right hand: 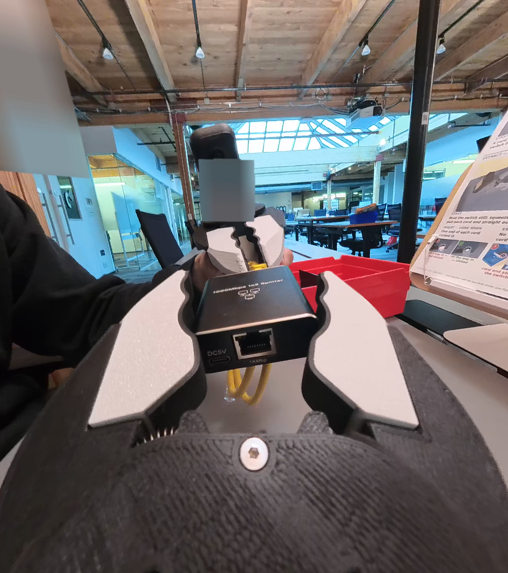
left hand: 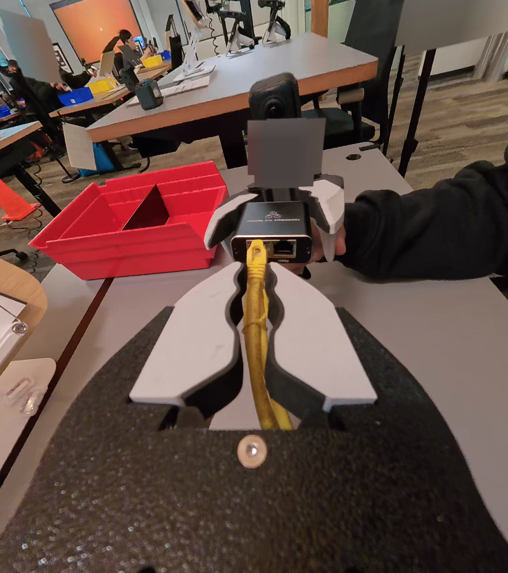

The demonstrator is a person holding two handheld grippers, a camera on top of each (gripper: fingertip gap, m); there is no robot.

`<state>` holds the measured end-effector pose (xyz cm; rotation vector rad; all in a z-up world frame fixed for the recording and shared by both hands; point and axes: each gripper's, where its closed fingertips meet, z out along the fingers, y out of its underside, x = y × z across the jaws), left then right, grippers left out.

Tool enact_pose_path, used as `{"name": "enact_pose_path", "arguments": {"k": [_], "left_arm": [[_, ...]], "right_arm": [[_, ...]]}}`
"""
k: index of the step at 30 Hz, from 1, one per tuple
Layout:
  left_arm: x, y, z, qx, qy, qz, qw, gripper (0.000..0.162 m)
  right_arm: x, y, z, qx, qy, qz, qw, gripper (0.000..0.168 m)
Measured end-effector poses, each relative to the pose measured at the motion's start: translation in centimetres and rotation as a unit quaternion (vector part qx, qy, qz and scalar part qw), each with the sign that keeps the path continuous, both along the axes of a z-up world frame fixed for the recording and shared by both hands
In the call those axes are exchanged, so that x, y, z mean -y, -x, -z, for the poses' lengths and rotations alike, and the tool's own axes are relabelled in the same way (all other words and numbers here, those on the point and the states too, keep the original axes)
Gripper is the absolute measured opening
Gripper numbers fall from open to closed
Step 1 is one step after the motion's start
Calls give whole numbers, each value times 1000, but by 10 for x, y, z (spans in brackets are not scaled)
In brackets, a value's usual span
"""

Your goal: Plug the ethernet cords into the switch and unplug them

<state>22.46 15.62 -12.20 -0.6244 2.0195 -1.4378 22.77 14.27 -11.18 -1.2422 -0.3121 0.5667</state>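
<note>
The left gripper (left hand: 257,273) has its jaws clenched on the yellow ethernet cord (left hand: 257,325) just behind the plug, which sits in the left port of the black switch (left hand: 273,221) — the port beside it is empty. The right gripper (right hand: 254,310) grips the switch by its sides, jaws pressed against the casing, holding it above the grey tabletop (left hand: 401,325). A red bin (left hand: 128,238) sits on the tabletop nearby — the cord's slack loops beneath the switch.
</note>
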Motion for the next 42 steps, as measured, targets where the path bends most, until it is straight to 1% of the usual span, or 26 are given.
{"name": "enact_pose_path", "arguments": {"k": [2,4,8,12,19,26,28,31,34,37,39,42], "left_arm": [[-2,2,1,-4,-17,1,1000,11],[-2,5,1,-7,-29,5,1000,11],[0,10,1,-12,-32,22,999,11],[2,13,-2,-14,-16,36,999,11],[1,17,-4,-13,-25,40,999,11],[1,21,-13,-1,-19,40,999,11],[-1,22,-15,3,-18,38,999,11],[-4,22,-15,-3,-17,33,999,11],[-7,23,-18,-13,11,33,999,11],[-10,22,-19,-25,30,29,999,11],[-12,21,-15,-30,24,25,999,11],[-14,22,-11,-32,6,24,999,11]], "right_arm": [[-2,4,6,33,16,4,999,78],[-3,7,7,54,14,10,998,78],[0,11,5,42,4,-13,999,77],[4,16,4,41,-2,-33,999,76],[6,21,5,44,0,-52,998,76],[10,21,-3,16,-19,-66,998,76],[12,19,-6,9,-29,-62,998,74],[11,19,-4,26,-29,-52,998,72],[11,17,-4,36,-40,-40,998,66],[10,15,-4,51,-47,-20,997,68],[6,14,-2,60,-48,-3,997,72],[5,11,-1,59,-38,0,998,63]]}}
